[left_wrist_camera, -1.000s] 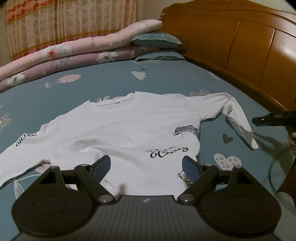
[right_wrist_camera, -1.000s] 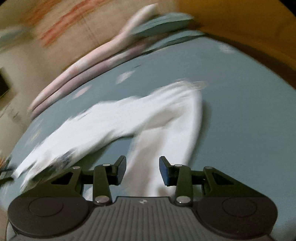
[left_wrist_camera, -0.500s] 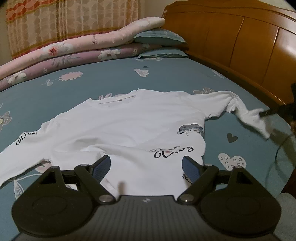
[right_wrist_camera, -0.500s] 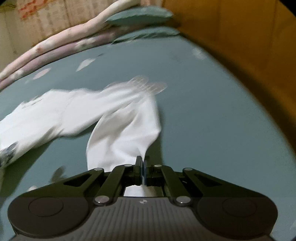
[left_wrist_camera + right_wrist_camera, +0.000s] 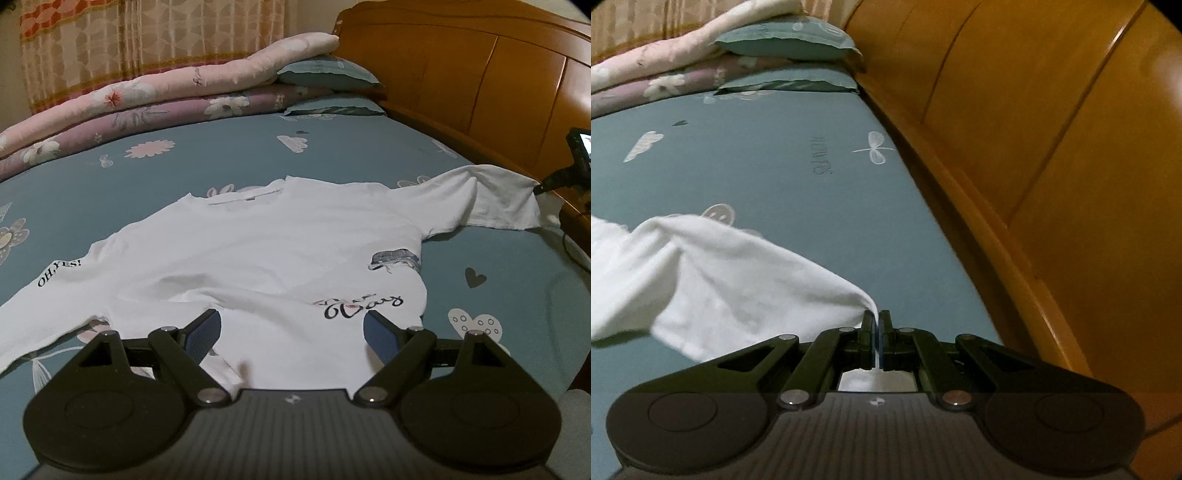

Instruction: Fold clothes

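Since a second ago your right gripper point(image 5: 878, 325) has clenched on the cuff of the sleeve point(image 5: 738, 280) and drawn it out toward the wooden headboard point(image 5: 1052, 166), so the arm of the white shirt point(image 5: 258, 258) now stretches taut instead of lying doubled over. From the left: the shirt's other sleeve, printed "OH, YES!", lies flat across the teal bedsheet point(image 5: 110, 192) toward the left edge of the left wrist view. Your left gripper point(image 5: 291, 332) hovers over the hem, its fingers point(image 5: 201, 334) spread wide and grasping nothing. The shirt's body lies spread on the sheet, collar pointing toward the rolled quilts point(image 5: 147, 96) and pillows point(image 5: 328, 74) at the far side. At the right, the pinched sleeve rises off the sheet to the right gripper's tips, just beside the headboard, with the cuff's end squeezed between the closed fingers
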